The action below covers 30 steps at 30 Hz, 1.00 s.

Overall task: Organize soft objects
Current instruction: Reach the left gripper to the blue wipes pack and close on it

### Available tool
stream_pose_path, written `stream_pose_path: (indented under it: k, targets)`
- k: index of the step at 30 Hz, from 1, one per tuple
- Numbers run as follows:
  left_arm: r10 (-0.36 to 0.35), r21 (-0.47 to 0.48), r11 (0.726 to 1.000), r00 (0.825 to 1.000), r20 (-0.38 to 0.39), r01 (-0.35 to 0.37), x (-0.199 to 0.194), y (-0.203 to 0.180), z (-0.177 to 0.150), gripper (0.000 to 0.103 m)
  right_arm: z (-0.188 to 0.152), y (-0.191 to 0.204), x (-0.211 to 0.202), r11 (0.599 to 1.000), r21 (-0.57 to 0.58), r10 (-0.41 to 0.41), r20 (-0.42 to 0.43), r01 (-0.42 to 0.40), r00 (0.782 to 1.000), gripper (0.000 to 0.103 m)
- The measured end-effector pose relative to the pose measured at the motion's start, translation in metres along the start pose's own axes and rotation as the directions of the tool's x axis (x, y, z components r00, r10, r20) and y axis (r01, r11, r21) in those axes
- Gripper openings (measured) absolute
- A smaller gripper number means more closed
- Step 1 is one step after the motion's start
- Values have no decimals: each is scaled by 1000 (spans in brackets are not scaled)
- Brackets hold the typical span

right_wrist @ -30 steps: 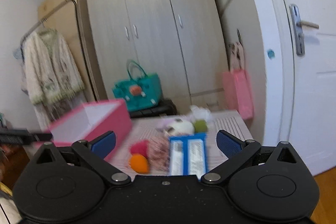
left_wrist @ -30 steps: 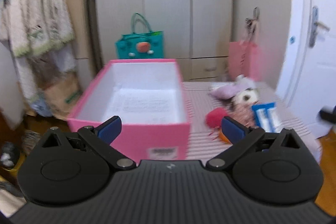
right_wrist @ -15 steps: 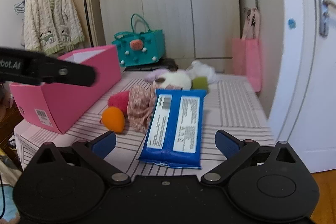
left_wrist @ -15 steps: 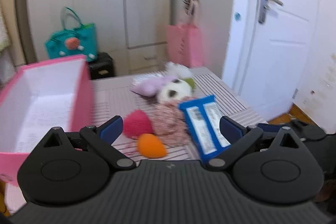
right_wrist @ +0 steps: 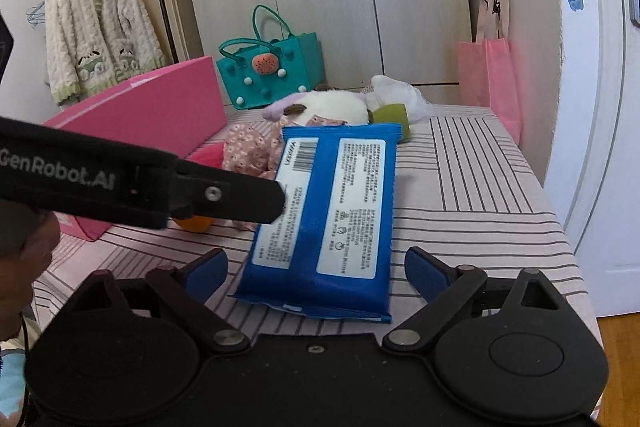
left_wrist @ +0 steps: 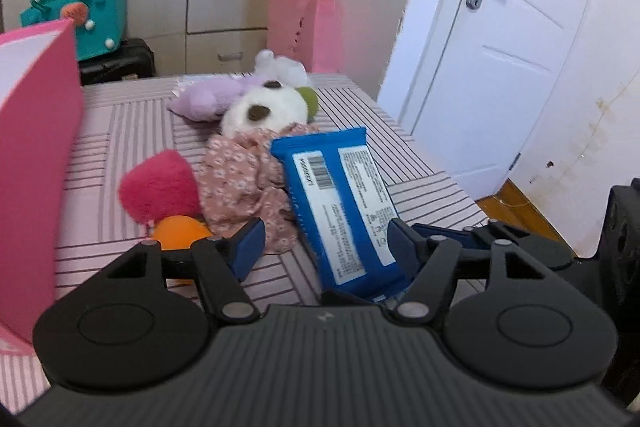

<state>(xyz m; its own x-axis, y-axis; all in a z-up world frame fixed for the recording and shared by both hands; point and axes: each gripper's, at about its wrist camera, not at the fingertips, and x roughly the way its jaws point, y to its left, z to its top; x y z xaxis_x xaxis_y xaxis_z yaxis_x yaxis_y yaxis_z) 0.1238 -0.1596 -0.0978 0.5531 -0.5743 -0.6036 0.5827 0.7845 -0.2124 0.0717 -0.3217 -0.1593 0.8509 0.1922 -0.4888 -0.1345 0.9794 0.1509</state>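
The left hand-held gripper (left_wrist: 322, 247) points down over the near end of the blue wipes pack (left_wrist: 340, 211). Its jaws have just been closing and now stand about half apart, with the pack's near end lying between them; whether the right pad touches the pack's edge cannot be told, and the left pad is clear of it. Just ahead and left of this gripper lie an orange sponge (left_wrist: 180, 233) and a pink plush heart (left_wrist: 160, 187), with a floral cloth (left_wrist: 240, 183) between the heart and the pack. Further ahead sit a white plush toy (left_wrist: 268, 107) and a lilac plush (left_wrist: 204, 99). Far to the left stands the pink box (left_wrist: 36, 155).

The right hand-held gripper (right_wrist: 316, 271) faces the same pack (right_wrist: 332, 211) head-on from its near short edge. Its jaws have just been closing slightly yet stand wide apart, one pad on either side of the pack's near corners, neither touching it. The pack lies flat on the striped desk (right_wrist: 460, 187), lengthwise away from this gripper. The left gripper's finger reaches in from the left over the pack's left edge.
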Motion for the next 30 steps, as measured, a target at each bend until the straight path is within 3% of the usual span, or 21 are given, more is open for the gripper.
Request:
stream_pose_path:
  k: [4,6,8,10,12,21,26,30]
  targets:
    - [-17,-29,999,1000,-26,16,14,2,-1,58,-4,2,3,999,-30,-15,-2,15,1000,90]
    - [-78,-73,994,997,-17,77,19,8,-4,57,-6,5,3,998,-56,-22,3,23,1000,91]
    - [-115,-137,985,993,-35,110,26,15,-8,47,-8,6,3,998,-61,-22,12,23,1000,91]
    - [-132,-181,976,991,-33,124,28,19,-13,37,-8,7,3,998,-59,-28,21,29,999,87]
    - [-121,-193,974,992,-20,115,28,21,-16,33,-8,5,1,999,-35,-34,37,35,999,80]
    - [-127,-238,964,992,-10,121,20,17,-19,33,-13,5,-9,999,31,-28,92,26,995,72]
    - [-101,-245,964,995,12,101,3,13,-21,33,-8,6,-17,993,117,-4,77,-5,997,72]
    - [-83,-242,966,996,41,90,-15,11,-22,33,-1,15,-24,993,118,0,68,-8,998,72]
